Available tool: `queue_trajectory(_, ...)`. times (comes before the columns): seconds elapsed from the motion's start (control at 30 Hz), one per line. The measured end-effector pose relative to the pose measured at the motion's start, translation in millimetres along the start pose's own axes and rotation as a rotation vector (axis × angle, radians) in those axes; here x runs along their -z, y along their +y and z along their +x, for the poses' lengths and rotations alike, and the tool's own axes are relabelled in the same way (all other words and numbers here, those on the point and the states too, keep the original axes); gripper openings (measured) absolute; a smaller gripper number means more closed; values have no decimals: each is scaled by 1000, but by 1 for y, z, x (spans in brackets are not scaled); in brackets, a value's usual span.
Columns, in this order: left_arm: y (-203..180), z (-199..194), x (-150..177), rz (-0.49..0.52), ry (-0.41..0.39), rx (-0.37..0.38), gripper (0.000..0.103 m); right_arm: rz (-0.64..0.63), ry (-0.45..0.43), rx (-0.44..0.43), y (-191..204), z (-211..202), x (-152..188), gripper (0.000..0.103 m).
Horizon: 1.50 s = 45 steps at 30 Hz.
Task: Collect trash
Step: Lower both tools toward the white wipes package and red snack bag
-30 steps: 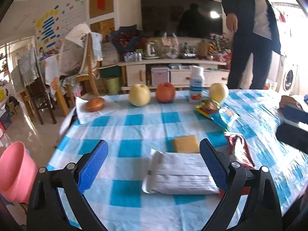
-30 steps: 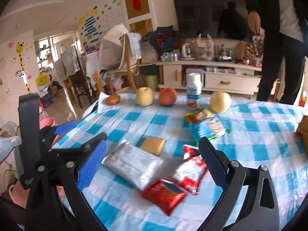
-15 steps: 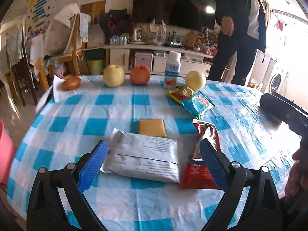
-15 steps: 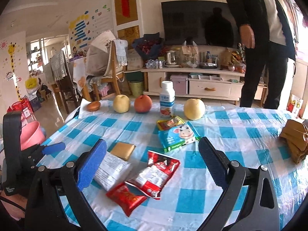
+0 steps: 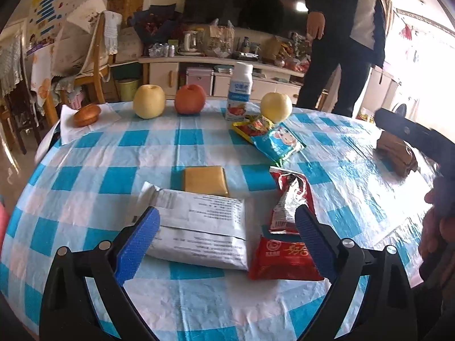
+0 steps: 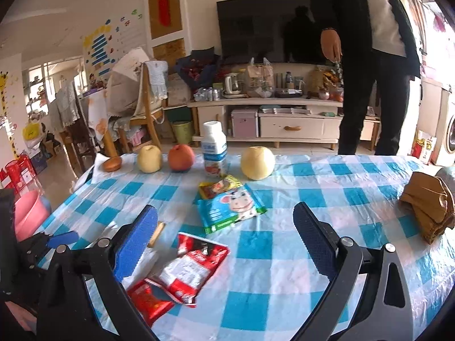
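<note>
Wrappers lie on a blue-checked table (image 5: 85, 170). A white packet (image 5: 199, 227) lies flat between the jaws of my open left gripper (image 5: 227, 238). A red wrapper (image 5: 287, 238) lies beside it, also in the right wrist view (image 6: 190, 267). A tan square packet (image 5: 205, 180) sits behind the white one. A blue cow-print wrapper (image 5: 280, 142) (image 6: 231, 207) overlaps a yellow-red wrapper (image 5: 250, 126). My right gripper (image 6: 224, 244) is open and empty above the table, right of the red wrapper.
Two yellow apples (image 5: 149, 101) (image 5: 276, 106), a red apple (image 5: 190, 98), a milk bottle (image 5: 240, 95) and a bun (image 5: 86, 115) on a napkin line the far edge. A brown cloth (image 6: 429, 209) lies right. A pink bin (image 6: 28, 213) stands left. A person (image 6: 369, 56) stands behind.
Both grippers swung right. The left one closed in on the white packet, which now lies between its jaws. The right one moved rightward, away from the white packet.
</note>
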State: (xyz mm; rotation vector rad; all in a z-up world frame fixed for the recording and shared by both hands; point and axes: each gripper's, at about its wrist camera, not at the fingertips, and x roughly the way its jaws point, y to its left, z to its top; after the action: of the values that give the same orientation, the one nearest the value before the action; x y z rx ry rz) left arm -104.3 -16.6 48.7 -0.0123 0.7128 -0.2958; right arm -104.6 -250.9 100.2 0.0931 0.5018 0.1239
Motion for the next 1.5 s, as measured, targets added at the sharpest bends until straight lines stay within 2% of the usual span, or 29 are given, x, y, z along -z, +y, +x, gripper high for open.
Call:
queue_trajectory(0.27,-8,10,-2,24,21,37,95,44,22,25,-22,16,-1,97)
queue_trajectory(0.5,-15,19,-4,61,54,69,95,76,77,12,-32,34,0,97)
queue_trajectory(0.73,-13,27,-11,55,90,97,95,136,142,0,-45,58,4,97)
queue_trajectory(1.2,-4,35,-31,62,75,103,95,150,252,-22,-53,103,11,97)
queue_trajectory(1.5,18,55,-31,-32,135,152,95,137,310,-62,-50,130,14,97)
